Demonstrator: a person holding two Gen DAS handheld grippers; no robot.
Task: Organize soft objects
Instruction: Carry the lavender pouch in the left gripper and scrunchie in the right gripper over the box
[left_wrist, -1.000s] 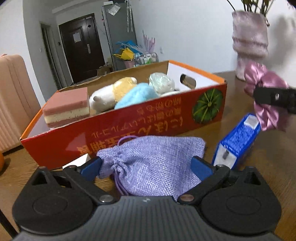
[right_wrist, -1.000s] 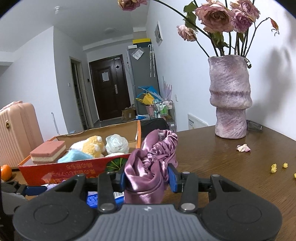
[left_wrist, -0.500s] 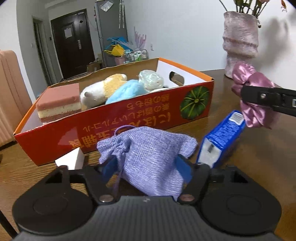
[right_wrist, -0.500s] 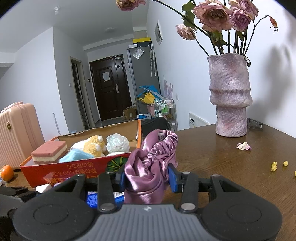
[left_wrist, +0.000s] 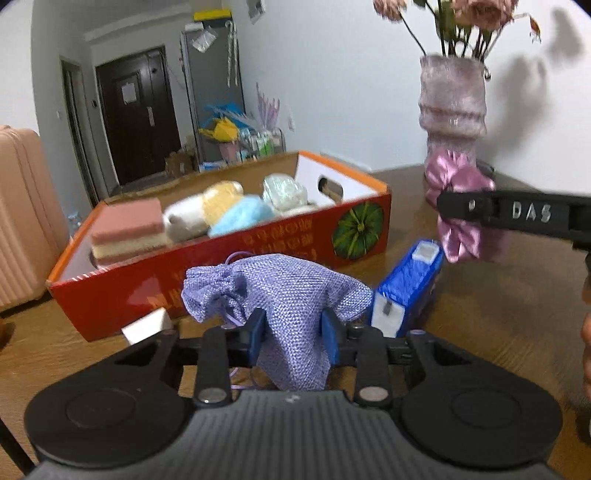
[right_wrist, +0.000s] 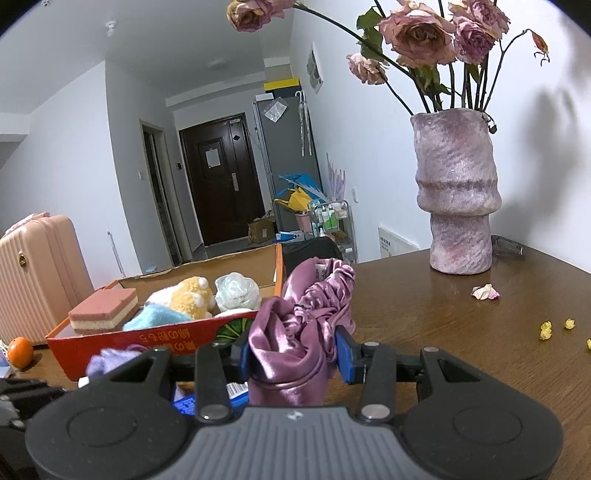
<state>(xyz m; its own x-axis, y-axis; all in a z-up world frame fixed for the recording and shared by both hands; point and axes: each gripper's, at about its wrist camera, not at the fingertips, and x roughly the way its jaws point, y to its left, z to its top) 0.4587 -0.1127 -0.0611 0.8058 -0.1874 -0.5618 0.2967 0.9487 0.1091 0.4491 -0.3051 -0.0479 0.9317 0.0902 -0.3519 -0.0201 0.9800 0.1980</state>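
A dark wooden tabletop (right_wrist: 480, 354) stands in a white-walled room with a dark door (right_wrist: 221, 181) at the far end and a peach suitcase (right_wrist: 37, 273) off to the left. On it sits a red cardboard box (left_wrist: 229, 266) with an orange rim, and inside are a pink and cream layered sponge (left_wrist: 127, 229), a white and yellow plush toy (left_wrist: 207, 210), a light blue fluffy piece (left_wrist: 240, 218) and a pale crumpled ball (left_wrist: 284, 190). The left gripper (left_wrist: 291, 338) has just been closing and now pinches a lilac drawstring pouch (left_wrist: 277, 291) between its blue pads, the pouch bunched up and raised just in front of the box's near wall. To the pouch's right a blue carton (left_wrist: 410, 288) with white ends lies on the tabletop near the box corner, and a small white block (left_wrist: 146, 326) lies at the foot of the box on the left. The right gripper (right_wrist: 293, 356) is clamped on a pink satin scrunchie (right_wrist: 299, 325), holding it above the tabletop just right of the box's end. Behind it stands a mauve textured vase (right_wrist: 456, 192) of dried roses (right_wrist: 417, 35), with a few fallen petals (right_wrist: 485, 291) scattered on the wood nearby. An orange (right_wrist: 20, 352) rests at the far left beside the box.
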